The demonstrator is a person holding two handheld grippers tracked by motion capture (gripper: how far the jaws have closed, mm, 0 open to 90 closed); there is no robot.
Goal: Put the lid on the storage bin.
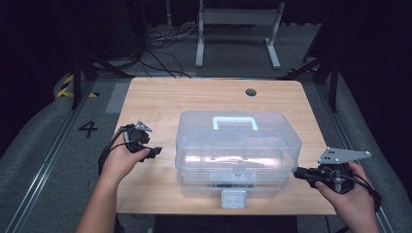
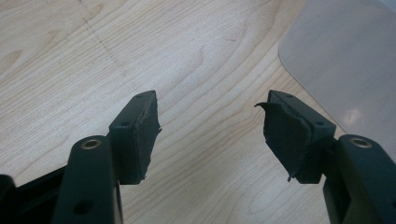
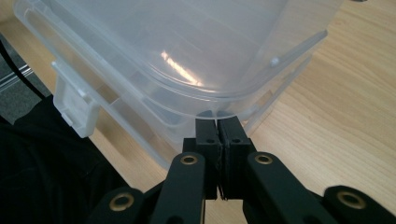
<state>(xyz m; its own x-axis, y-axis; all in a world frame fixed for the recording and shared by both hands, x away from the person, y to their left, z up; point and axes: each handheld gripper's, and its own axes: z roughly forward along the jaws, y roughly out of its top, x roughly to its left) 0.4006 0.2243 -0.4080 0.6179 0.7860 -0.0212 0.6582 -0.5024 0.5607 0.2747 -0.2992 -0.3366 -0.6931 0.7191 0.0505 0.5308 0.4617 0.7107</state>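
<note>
High view: the clear plastic lidded storage box sits mid-table. Right gripper, jaws clenched empty, noses under its lid rim, probably to pry; left gripper waits released beside it.

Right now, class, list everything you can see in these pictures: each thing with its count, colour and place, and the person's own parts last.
Storage box: one, clear plastic with a white handle on its lid, middle of the table.
Latch: one, white, on the box's near side, hanging at the table's front edge.
Table: one, light wood, a dark round hole near its far edge.
Frame legs: one set, white, on the floor beyond the table.
Number 4: one, black, on the grey floor left of the table.
Left gripper: one, black, jaws open, left of the box.
Right gripper: one, black, jaws shut, tips at the box's right side.
</note>
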